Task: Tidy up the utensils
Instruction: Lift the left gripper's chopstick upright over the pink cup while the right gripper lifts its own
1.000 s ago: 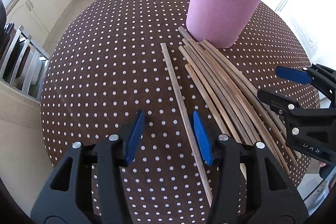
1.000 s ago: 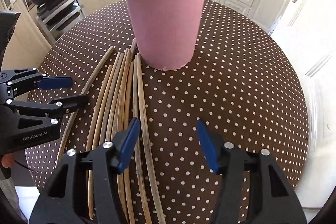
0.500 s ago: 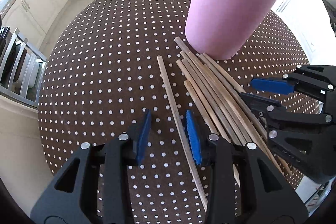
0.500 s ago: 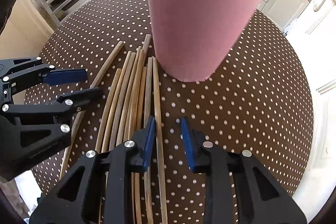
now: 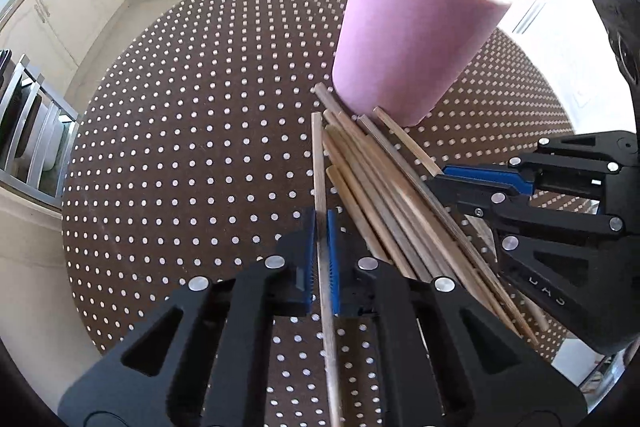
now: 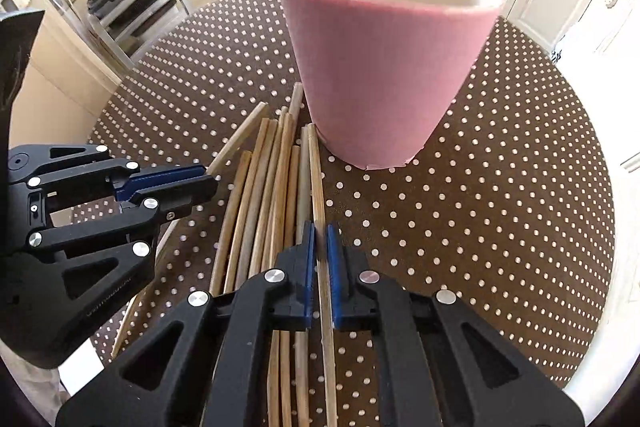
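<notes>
Sticks (image 6: 276, 187): a bundle of thin wooden sticks lying on the table, far ends at the foot of the cup.
Left gripper (image 5: 321, 227): clenched on the leftmost stick (image 5: 318, 163) — pads pressed to both its sides.
Right gripper (image 6: 320, 239): clenched on the rightmost stick (image 6: 315, 171) of the bundle.
Cup (image 6: 380, 67): pink, upright, beyond the sticks — toward the far edge.
Table (image 6: 500, 207): round, brown cloth with white dots.
</notes>
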The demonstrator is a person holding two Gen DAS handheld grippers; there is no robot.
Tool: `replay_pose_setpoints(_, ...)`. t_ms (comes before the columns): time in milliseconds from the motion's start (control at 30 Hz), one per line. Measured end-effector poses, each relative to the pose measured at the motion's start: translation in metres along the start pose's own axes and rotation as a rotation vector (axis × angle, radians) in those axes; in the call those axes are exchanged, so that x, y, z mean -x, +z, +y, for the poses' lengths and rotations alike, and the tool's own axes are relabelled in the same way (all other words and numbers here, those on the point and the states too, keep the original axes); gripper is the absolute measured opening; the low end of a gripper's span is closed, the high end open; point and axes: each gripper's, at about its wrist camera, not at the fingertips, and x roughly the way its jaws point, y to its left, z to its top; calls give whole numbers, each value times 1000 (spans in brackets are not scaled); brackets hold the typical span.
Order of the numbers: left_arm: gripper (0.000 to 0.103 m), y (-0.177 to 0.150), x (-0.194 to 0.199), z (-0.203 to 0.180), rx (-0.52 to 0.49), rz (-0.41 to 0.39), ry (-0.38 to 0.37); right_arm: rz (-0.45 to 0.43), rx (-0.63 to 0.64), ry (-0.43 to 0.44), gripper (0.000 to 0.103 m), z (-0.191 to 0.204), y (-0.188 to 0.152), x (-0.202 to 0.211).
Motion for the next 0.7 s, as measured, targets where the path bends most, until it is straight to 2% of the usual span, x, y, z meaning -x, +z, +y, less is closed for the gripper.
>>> replay_pose_setpoints(133,6,-5,24,2,-7,-57,-5,-49,11,-4,4,2,-7,22)
replay_pose_setpoints(400,6,-17,90,-6,-16,-224,-33,-164,51,-13,5,15,-21,75)
replay_pose_setpoints(700,6,-39,160,-23,-38,-368,-65,-339,74,-21,4,29,-33,134)
